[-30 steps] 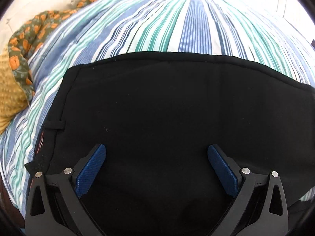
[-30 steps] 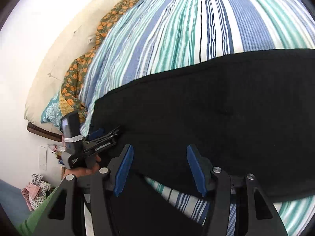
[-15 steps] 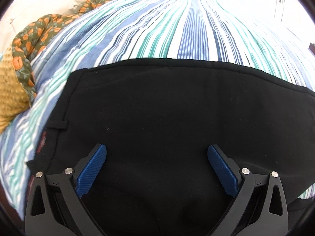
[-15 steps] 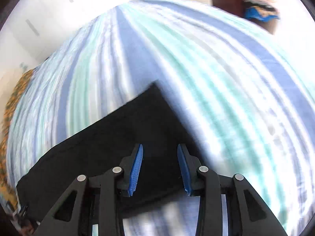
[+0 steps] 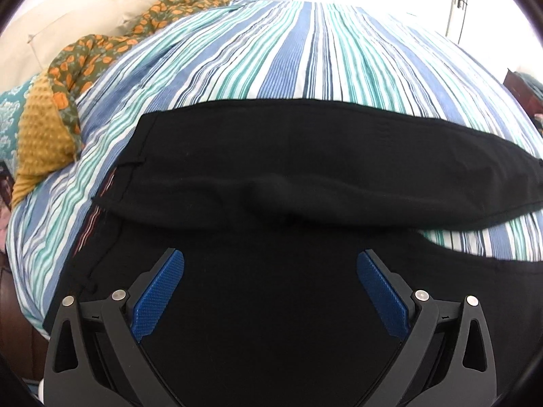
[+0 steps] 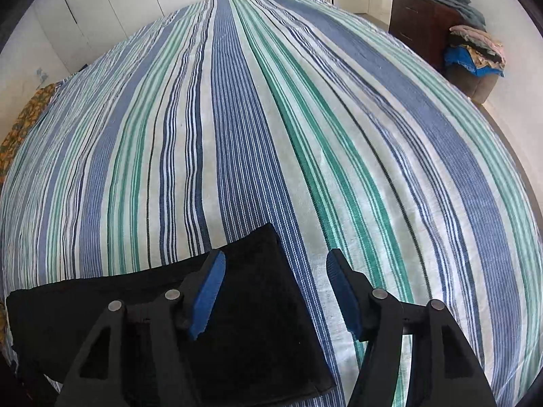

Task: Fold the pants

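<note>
**Both jaws parted over half-folded black pants**

Jaws on our left gripper stood spread wide and released above the black pants, with nothing between the blue pads. Our right gripper was also released; its jaws had just been opening, and the hem end of the leg lay flat beneath them, ungripped, with one pad over the cloth and the other over the striped bedspread.

We judged the task roughly midway. One leg appeared laid over the other lengthwise, though not squarely: toward the hems the two parted, showing a wedge of bedspread between them. The waistband, showing a thin reddish lining, sat at the left end. Squaring the legs and folding the length crosswise seemed still ahead.

The pants were matte, soft and dark, with a shallow ripple along the upper leg's near edge and clean straight hems. Beneath them the bedspread was ribbed cotton in blue, teal and white stripes. A floral orange quilt and a nubbly mustard cloth were bunched at the bed's far left.
</note>
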Tool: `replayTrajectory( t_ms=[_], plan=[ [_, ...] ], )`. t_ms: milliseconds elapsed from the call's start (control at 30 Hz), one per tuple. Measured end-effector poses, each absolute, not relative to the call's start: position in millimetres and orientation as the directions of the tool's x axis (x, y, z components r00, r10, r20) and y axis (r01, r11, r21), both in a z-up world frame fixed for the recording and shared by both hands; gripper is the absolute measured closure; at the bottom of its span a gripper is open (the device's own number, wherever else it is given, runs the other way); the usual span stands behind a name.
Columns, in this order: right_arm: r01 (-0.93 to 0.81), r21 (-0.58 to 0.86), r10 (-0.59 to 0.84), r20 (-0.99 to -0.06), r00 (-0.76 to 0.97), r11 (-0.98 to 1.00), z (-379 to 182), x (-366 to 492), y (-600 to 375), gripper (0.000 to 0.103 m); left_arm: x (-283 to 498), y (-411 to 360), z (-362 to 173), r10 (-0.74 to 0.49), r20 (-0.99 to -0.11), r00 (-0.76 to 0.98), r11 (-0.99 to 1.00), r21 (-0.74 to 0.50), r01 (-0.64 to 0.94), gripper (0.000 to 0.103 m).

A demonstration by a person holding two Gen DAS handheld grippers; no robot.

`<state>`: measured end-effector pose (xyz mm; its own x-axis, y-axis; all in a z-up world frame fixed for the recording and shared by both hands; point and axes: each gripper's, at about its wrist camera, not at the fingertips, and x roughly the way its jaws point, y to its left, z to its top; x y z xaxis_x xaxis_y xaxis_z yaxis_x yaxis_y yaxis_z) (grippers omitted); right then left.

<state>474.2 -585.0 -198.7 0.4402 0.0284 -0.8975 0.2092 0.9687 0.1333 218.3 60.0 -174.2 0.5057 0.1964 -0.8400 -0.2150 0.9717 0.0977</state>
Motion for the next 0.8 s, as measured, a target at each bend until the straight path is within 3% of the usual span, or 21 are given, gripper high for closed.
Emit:
replayTrajectory(
  t_ms=[33, 67, 200, 367, 467, 567, 600, 667, 700, 733, 800],
  plan=[
    [0.205, 0.15, 0.05, -0.904, 0.424, 0.967, -204.9, 474.9, -586.5, 0.089, 212.3, 60.8, -177.6, 0.201, -0.846, 0.493, 0.971, 0.106, -0.214, 0.001],
    [0.198, 0.122, 0.026, -0.903, 0.429, 0.973, -203.8, 471.2, -581.6, 0.096, 206.8, 61.9, -181.2, 0.204, -0.854, 0.479, 0.971, 0.113, -0.211, 0.001],
    [0.067, 0.078, 0.022, -0.802, 0.598, 0.995, -156.2, 414.7, -556.6, 0.096, 191.4, 65.8, -190.9, 0.191, -0.872, 0.45, 0.971, 0.1, -0.217, 0.001],
    [-0.027, 0.057, 0.059, -0.693, 0.718, 0.998, -97.1, 273.6, -536.9, 0.097, 182.8, 59.7, -189.9, 0.162, -0.871, 0.463, 0.972, 0.059, -0.227, 0.001],
    [-0.006, 0.06, 0.046, -0.694, 0.719, 0.998, -96.1, 190.3, -531.2, 0.099, 178.5, 49.4, -185.0, 0.131, -0.864, 0.487, 0.977, 0.028, -0.213, 0.001],
    [0.126, 0.02, -0.064, -0.775, 0.629, 0.992, -123.4, 131.8, -536.6, 0.1, 172.8, 34.1, -179.3, 0.097, -0.857, 0.506, 0.985, 0.011, -0.172, 0.001],
    [0.181, -0.008, -0.115, -0.798, 0.591, 0.983, -130.7, 115.7, -538.7, 0.095, 169.7, 29.8, -178.2, 0.088, -0.856, 0.51, 0.987, 0.007, -0.159, 0.001],
    [0.258, -0.021, -0.17, -0.802, 0.572, 0.966, -135.2, 87.3, -535.2, 0.064, 162.7, 20.0, -176.5, 0.073, -0.853, 0.516, 0.991, 0.003, -0.135, 0.001],
    [0.269, 0.001, -0.163, -0.793, 0.587, 0.963, -133.9, 73.4, -529.4, 0.031, 159.5, 16.6, -176.3, 0.069, -0.854, 0.516, 0.992, 0.002, -0.129, 0.001],
    [0.262, 0.024, -0.147, -0.779, 0.61, 0.965, -131.7, 64.5, -517.6, 0.01, 156.1, 13.7, -176.3, 0.065, -0.857, 0.512, 0.992, -0.002, -0.129, 0.001],
    [0.22, 0.055, -0.107, -0.744, 0.659, 0.974, -127.0, 51.5, -487.0, 0.008, 151.2, 12.7, -173.9, 0.051, -0.858, 0.511, 0.99, -0.025, -0.141, 0.001]
  ],
)
